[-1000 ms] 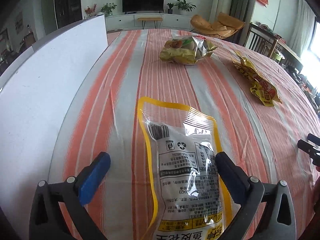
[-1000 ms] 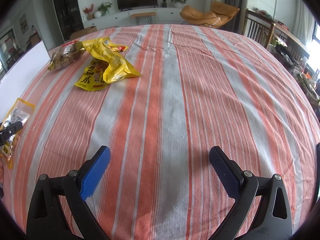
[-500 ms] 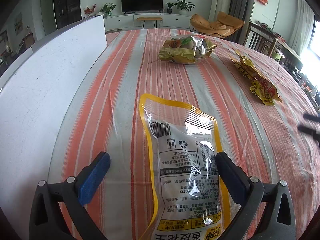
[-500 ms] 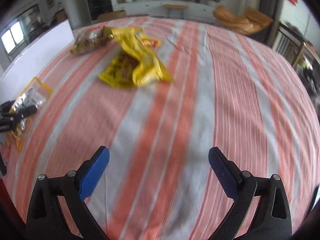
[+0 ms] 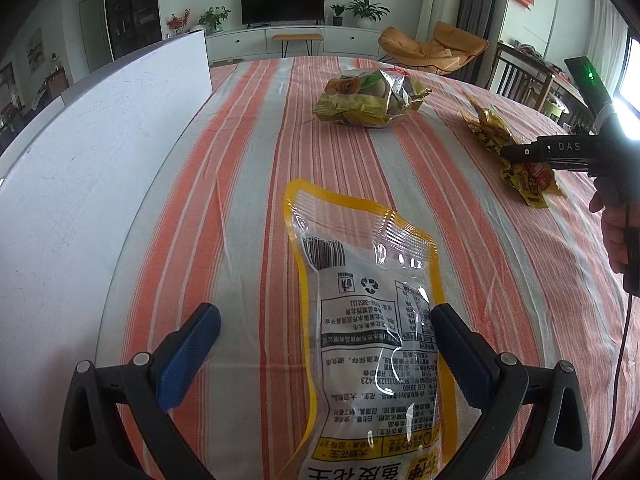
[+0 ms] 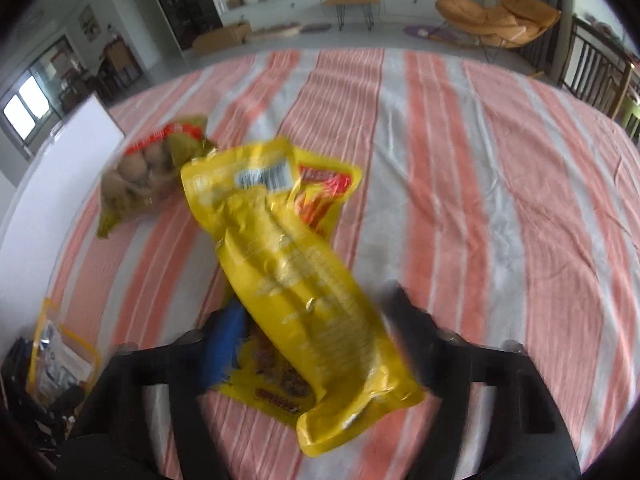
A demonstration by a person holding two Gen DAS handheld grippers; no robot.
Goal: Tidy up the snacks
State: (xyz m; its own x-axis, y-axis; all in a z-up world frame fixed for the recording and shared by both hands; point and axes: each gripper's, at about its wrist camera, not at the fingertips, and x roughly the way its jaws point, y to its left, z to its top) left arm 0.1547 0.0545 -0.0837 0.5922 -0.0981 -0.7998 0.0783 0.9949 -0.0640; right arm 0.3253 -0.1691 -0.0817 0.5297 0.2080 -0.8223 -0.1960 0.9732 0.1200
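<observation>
striped orange-and-grey cloth covers the bench [image 5: 248, 168] in the left wrist view, and three snack packs lie scattered on it, so the sorting looks barely begun. the left claw [image 5: 326, 330] has its jaws wide apart, straddling the near end of a clear yellow-edged peanut pouch [image 5: 372, 320] that lies flat; its right pad sits just beside the pouch edge, with no grip. further off sits a green-gold nut bag [image 5: 370, 100], and to the right a crumpled yellow snack bag [image 5: 516, 156] with the right claw [image 5: 510, 152] reaching over it. a white board [image 5: 88, 160] stands along the left edge.

from the right wrist view, blurred, the right claw [image 6: 320, 320] has its jaws either side of the yellow snack bag [image 6: 296, 280]; whether they pinch it i cannot tell. no gathering spot shows; all packs seem left to place.
</observation>
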